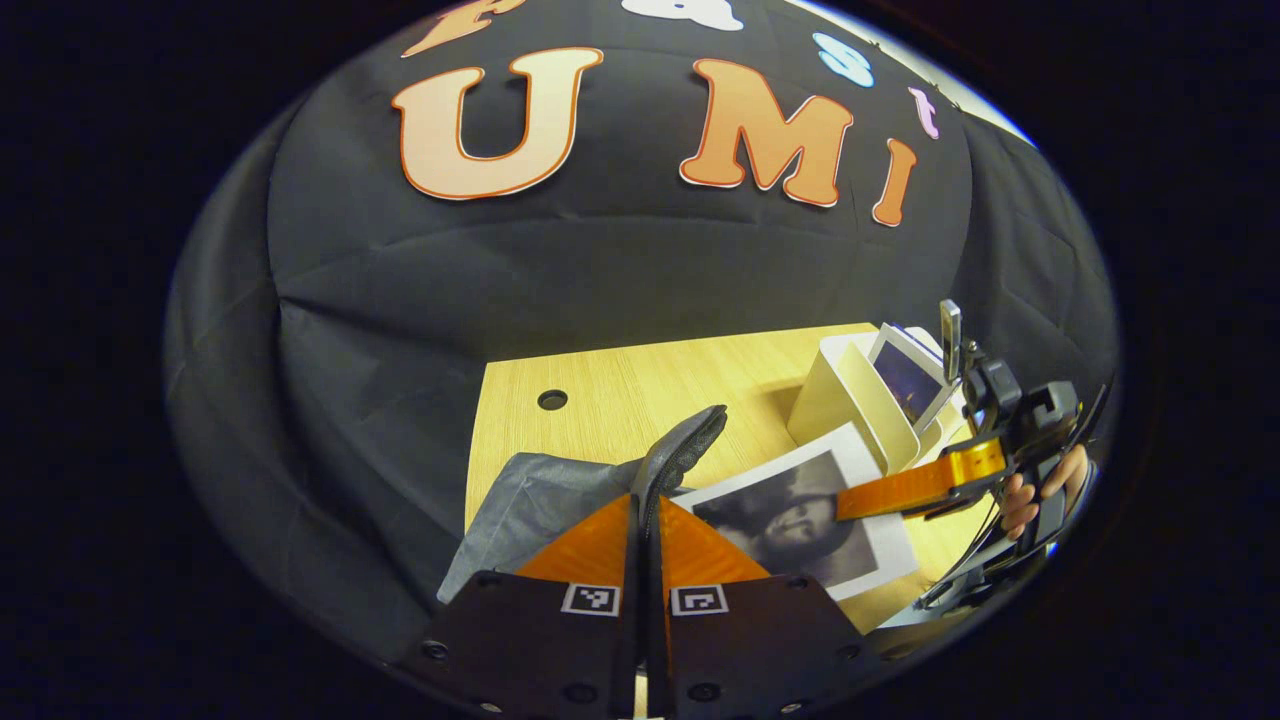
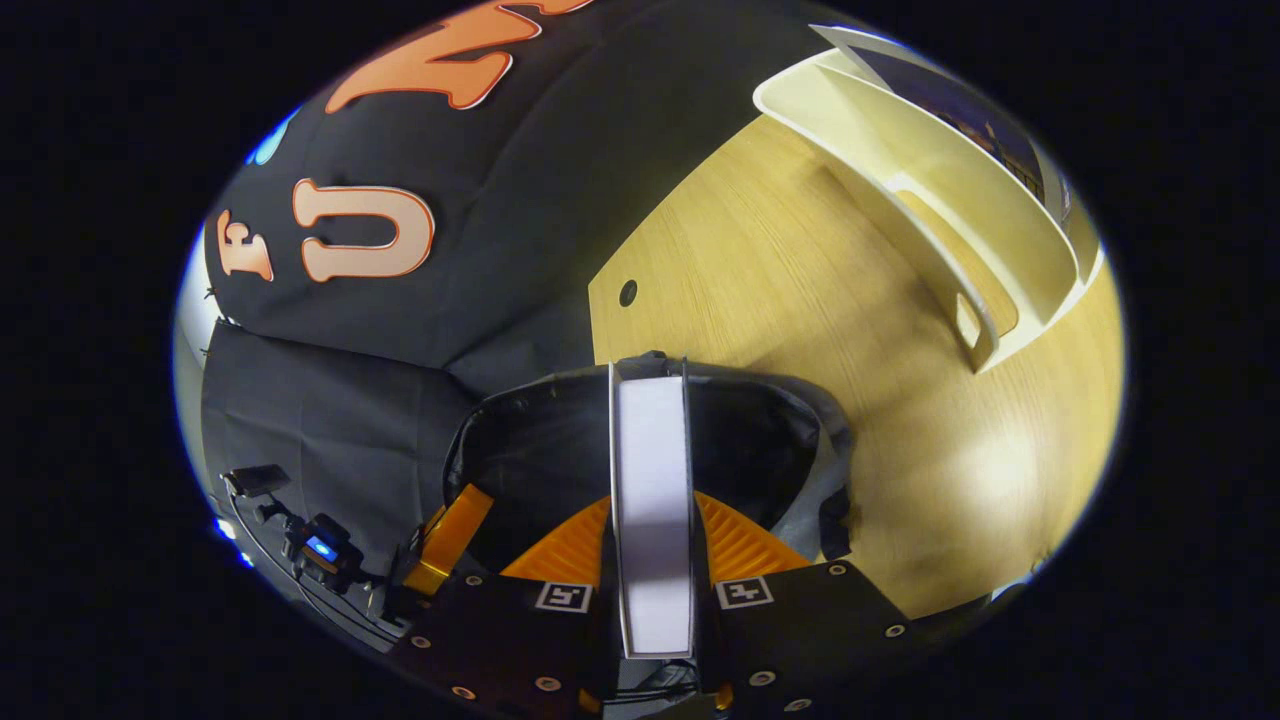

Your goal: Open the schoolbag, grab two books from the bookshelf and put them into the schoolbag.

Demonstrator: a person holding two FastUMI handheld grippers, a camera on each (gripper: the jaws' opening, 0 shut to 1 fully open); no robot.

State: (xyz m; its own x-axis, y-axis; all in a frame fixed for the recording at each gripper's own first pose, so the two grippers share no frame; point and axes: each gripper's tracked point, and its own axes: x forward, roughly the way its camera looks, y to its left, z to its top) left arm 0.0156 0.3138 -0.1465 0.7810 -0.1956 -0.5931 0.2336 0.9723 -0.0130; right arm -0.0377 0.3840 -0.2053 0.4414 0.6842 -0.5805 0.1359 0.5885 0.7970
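in the left gripper view, my left claw (image 1: 646,500) is closed tight on the dark edge of the grey schoolbag (image 1: 530,500), lifting its rim (image 1: 685,450) above the wooden tabletop (image 1: 640,385). to the right i see a book (image 1: 800,520) with a black-and-white cover photo held flat in the other claw, a hand (image 1: 1035,490) behind it. beyond it stands the cream bookshelf (image 1: 850,400), a second book (image 1: 905,380) upright in it.

in the right gripper view, my right claw (image 2: 652,540) is clamped on the book's white page edge (image 2: 652,500), both fingers pressing its covers, poised over the schoolbag's open dark mouth (image 2: 740,440). the bookshelf (image 2: 940,190) sits well apart at upper right.
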